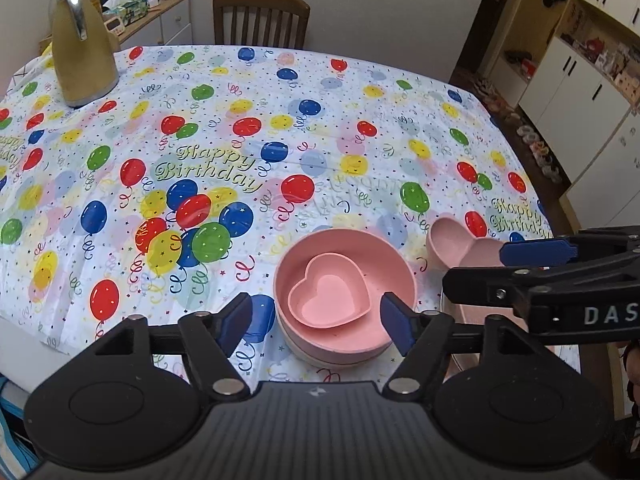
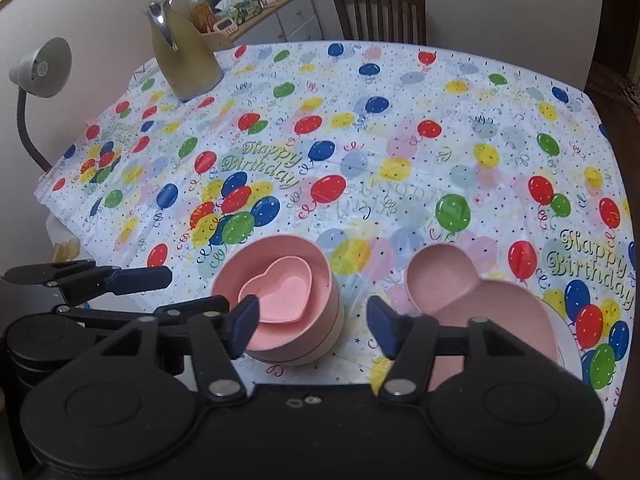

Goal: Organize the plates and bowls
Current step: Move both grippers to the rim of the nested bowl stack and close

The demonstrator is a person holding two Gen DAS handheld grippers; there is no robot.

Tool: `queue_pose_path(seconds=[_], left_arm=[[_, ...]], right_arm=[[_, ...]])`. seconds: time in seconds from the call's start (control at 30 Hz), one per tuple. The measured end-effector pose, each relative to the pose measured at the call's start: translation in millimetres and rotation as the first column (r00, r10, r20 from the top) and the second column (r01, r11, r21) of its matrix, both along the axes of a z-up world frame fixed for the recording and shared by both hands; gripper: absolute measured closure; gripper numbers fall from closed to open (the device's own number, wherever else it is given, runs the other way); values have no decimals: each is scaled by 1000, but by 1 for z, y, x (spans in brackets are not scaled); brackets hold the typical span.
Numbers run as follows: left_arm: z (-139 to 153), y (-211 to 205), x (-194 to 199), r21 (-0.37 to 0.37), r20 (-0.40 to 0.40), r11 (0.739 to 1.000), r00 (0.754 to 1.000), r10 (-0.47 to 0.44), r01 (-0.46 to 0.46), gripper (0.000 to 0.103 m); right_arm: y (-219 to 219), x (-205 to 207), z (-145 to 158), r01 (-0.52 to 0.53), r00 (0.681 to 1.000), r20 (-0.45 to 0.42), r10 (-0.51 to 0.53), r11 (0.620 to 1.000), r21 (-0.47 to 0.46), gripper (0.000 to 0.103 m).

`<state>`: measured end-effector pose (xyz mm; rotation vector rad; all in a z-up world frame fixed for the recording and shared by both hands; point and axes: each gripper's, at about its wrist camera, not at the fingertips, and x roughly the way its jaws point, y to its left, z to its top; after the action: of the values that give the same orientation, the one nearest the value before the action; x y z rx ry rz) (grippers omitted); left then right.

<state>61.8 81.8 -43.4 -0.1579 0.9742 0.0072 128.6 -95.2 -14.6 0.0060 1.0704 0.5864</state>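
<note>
Left gripper: jaws spread wide and grasping nothing; its blue pads stand clear of the crockery, one on either side of the round bowl as seen from the left wrist. Right gripper: likewise released, its pads apart with only tablecloth showing in the gap between them. In the right wrist view the left pad overlaps the rim of the heart-shaped bowl, though it seems to hang above rather than touch it; the fisheye makes this hard to settle.

Heart-shaped bowl: small, pink, upright, lying inside the larger round pink bowl and leaning toward its left wall. The round bowl itself sits on top of at least one more bowl, whose paler rim shows beneath it, the stack standing near the front edge of the table. Just to the right of the stack, apart from it, lies a pink divided plate with a rounded compartment at its far end; its near part is hidden behind the right gripper. This plate rests on something pale and round, which may be a further plate.

Farther out: a tan jug with a silver handle stands at the far left corner of the table. A wooden chair is drawn up to the far edge. A grey lamp on a bendy neck rises beside the left edge.
</note>
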Motion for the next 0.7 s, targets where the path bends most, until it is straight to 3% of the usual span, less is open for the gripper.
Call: queue_pose_path(seconds=[0.27,0.57,0.7], left_arm=[[-4,4,-8,-41,-6,997,998,57,-57,24],[-15,23,4,-144,-32,985,995,96,-100,24],[-24,29,11,-150,-38,984,995,97,-101,24]], right_arm=[[-9,-8,8,36,999,20,-36,999,27,3],[-8,-1,-8,162,985,-64,-159,986,40,1],[-4,6,-20,214,971,-116,-209,976,31,2]])
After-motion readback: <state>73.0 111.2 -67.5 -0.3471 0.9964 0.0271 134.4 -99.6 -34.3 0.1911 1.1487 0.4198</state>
